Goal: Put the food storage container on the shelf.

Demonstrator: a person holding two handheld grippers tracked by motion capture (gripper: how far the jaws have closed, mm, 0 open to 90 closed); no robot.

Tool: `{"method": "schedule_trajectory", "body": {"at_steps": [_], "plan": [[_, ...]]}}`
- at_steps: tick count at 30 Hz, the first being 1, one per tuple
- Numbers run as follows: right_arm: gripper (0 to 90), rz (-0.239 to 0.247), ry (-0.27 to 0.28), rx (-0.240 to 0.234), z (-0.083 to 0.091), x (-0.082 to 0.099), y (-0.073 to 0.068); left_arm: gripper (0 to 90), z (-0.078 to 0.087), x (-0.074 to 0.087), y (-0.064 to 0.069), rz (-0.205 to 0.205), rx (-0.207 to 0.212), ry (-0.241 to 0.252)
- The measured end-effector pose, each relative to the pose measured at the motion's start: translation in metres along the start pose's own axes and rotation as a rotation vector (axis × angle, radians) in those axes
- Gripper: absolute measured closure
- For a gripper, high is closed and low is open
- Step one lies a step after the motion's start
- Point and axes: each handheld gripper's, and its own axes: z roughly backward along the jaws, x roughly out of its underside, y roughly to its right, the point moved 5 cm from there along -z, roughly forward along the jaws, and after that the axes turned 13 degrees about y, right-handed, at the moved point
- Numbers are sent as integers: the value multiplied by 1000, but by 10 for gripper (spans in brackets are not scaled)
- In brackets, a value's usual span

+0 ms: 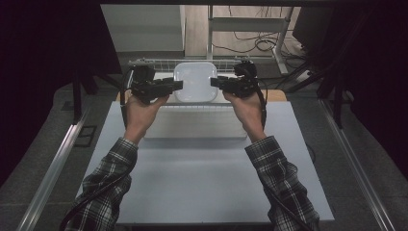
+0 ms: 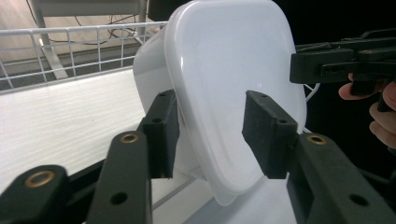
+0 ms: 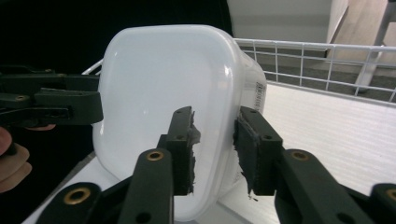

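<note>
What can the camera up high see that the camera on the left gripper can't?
The high view takes in the whole grey table, both checked sleeves, and the left gripper from outside. The left gripper view, up close, gives the wire grid of the rack and its own two pads standing apart on either side of the container's rim. Both share the white plastic container, tipped on edge, and the right gripper on its far side.
</note>
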Motion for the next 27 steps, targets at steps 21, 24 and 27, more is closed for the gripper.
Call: {"method": "schedule_trajectory", "body": {"at_steps": [21, 24, 27], "plan": [[511, 58, 24, 99, -21, 2, 11, 431, -19, 2, -22, 67, -44, 16], [510, 63, 27, 116, -23, 1, 13, 427, -21, 0, -24, 53, -63, 15], [508, 63, 29, 130, -26, 0, 14, 406, -24, -2, -26, 36, -74, 5]]}}
